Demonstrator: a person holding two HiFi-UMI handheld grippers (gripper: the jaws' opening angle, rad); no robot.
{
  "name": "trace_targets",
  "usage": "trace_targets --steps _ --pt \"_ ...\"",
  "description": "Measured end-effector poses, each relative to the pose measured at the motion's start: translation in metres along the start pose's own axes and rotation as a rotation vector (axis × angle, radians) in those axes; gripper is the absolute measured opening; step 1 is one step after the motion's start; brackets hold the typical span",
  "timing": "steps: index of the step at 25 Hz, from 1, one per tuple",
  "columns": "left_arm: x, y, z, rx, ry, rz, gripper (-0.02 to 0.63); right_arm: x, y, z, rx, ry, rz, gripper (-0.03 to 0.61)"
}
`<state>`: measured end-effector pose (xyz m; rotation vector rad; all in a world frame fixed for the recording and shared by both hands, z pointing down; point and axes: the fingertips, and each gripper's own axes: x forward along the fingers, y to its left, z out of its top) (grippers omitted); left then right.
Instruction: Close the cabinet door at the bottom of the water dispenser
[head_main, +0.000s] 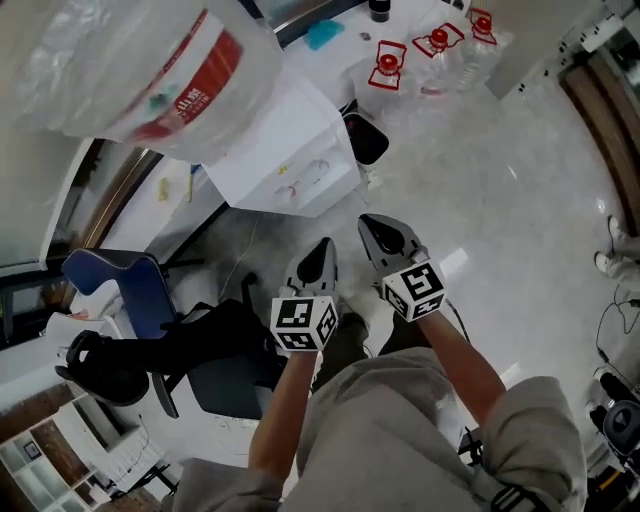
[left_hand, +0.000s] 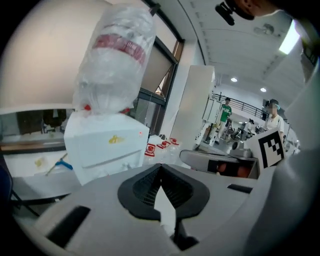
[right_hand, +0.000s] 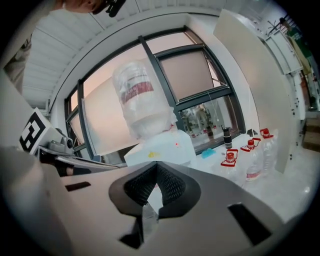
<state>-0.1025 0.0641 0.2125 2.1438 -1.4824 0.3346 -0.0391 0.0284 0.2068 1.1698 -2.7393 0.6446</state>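
I can read nothing: red label on the clear plastic jug, yellow mark on the white water dispenser, both blurred.

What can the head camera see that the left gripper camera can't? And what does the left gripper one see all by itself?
Only the head view shows the blue chair, the black bin beside the dispenser, the pale floor and the person's knees.

Only the left gripper view shows people standing far off, ceiling lights, and the left gripper with its jaws together and nothing between them.

Both show the white water dispenser, the big bottle on top of it, the small bottles with red tops, and the right gripper with its marker cube.
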Motion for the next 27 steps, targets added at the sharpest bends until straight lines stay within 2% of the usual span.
trace_targets --steps 5,8,19,27 --pt "-0.031 -0.017 0.045 0.101 -0.062 0.025 0.008 -0.027 0.023 0.029 0.037 -0.006 0.015 0.009" --pt "-0.041 -0.029 0.062 0.129 -0.09 0.024 0.008 -0.04 0.027 0.045 0.06 -0.019 0.027 0.009" --pt "-0.059 -0.032 0.083 0.153 -0.151 0.0 0.008 -0.05 0.048 0.069 0.067 -0.049 0.047 0.009" --pt "-0.065 -0.021 0.086 0.151 -0.152 -0.012 0.008 -0.044 0.055 0.075 0.08 -0.073 0.032 0.009"
